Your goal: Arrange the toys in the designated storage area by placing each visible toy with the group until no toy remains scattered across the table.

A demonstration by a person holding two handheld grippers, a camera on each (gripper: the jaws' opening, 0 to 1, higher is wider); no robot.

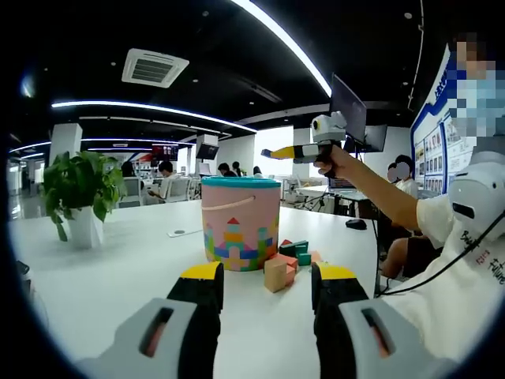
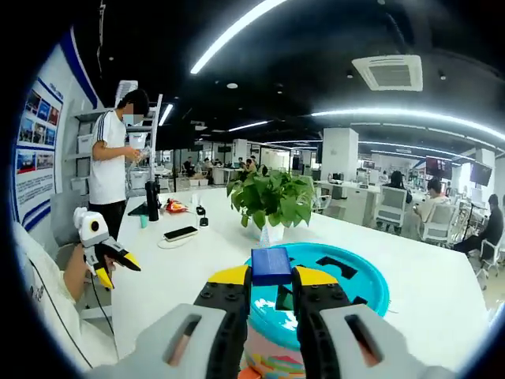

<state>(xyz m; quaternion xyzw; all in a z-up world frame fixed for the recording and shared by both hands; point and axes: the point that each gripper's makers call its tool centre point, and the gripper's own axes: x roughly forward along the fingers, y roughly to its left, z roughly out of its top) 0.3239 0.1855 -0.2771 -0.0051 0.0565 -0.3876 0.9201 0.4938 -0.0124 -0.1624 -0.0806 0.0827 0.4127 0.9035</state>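
Open-plan office: desk rows [image 2: 371, 197], seated workers [image 1: 166, 180], ceiling strip lights [image 2: 237, 31].

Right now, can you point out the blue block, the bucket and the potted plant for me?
blue block [image 2: 271, 266], right gripper view, its top face, pinched between the jaws.
bucket [image 1: 241, 229], left gripper view, its patterned side wall.
potted plant [image 2: 274, 199], right gripper view, its green leaves.

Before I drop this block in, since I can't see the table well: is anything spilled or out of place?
Nothing spilled. A few toy blocks still lie loose on the table beside the bucket. The right gripper holds a blue block above the bucket's lid.
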